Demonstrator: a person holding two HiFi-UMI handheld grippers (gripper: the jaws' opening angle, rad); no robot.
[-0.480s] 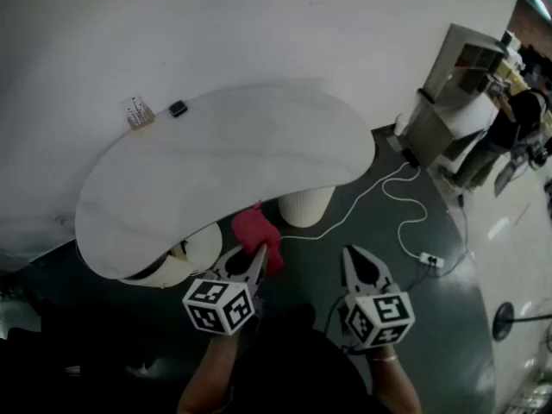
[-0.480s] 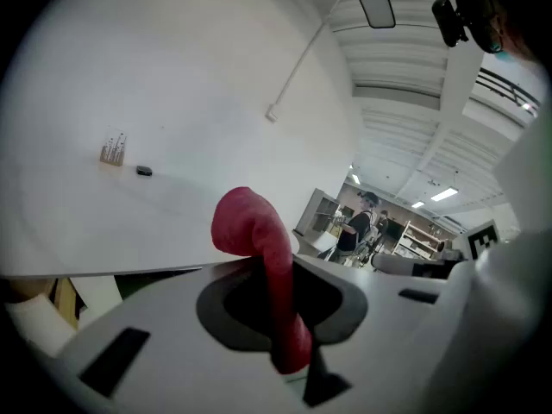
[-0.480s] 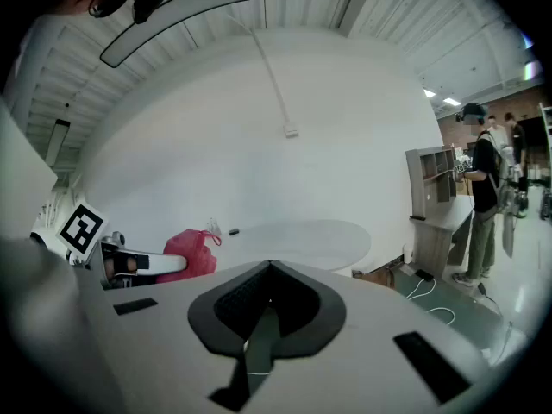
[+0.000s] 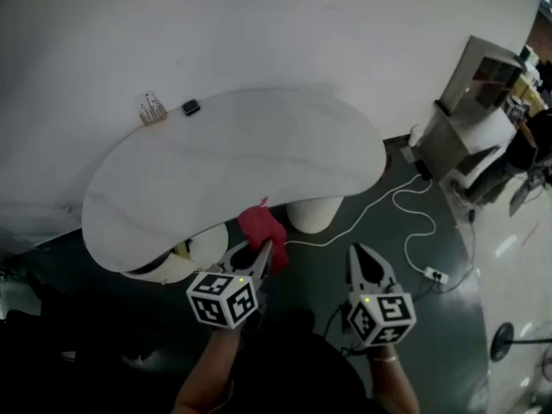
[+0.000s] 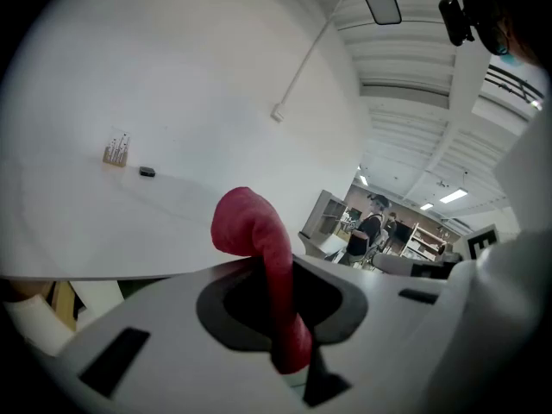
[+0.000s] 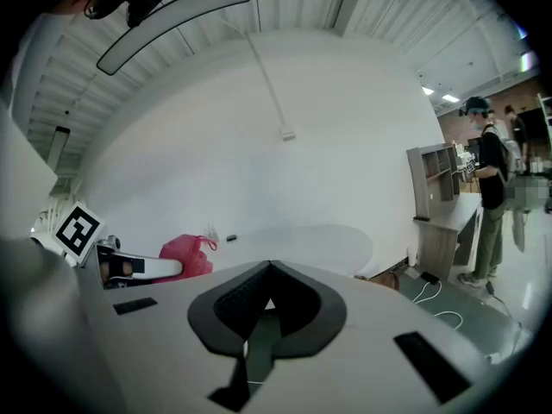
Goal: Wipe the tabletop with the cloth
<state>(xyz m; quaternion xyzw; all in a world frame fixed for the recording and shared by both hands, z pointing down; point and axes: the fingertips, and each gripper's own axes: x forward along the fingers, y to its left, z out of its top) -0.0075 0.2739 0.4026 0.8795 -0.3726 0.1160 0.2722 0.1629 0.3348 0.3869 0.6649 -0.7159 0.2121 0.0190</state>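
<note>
Head view: a white curved tabletop [image 4: 233,158] is seen from above against a white wall, with dark floor around it. The left gripper [image 4: 262,253] is held just off the near edge of the tabletop, and a red cloth [image 4: 261,228] is pinched in its jaws. The cloth is bunched above the jaw tips, with its top at the tabletop's edge; whether it touches the surface cannot be told. The right gripper [image 4: 360,254] is held beside the left one, over the floor and apart from the tabletop.

At the far left of the tabletop, a small black object [image 4: 191,108] and a small holder [image 4: 152,109] are placed close together near the wall. A white pedestal [image 4: 313,211] is seen under the tabletop, and a white cable [image 4: 405,216] is laid across the floor to the right.

In the left gripper view, the cloth [image 5: 260,241] is clamped between the closed jaws and curls over above them, with the tabletop [image 5: 103,227] lying beyond it.

In the right gripper view, the jaws are pressed together at the tips with nothing between them. The cloth [image 6: 186,255] and the left gripper [image 6: 138,269] are seen to the left, and a person [image 6: 492,188] is seen standing at the far right.
</note>
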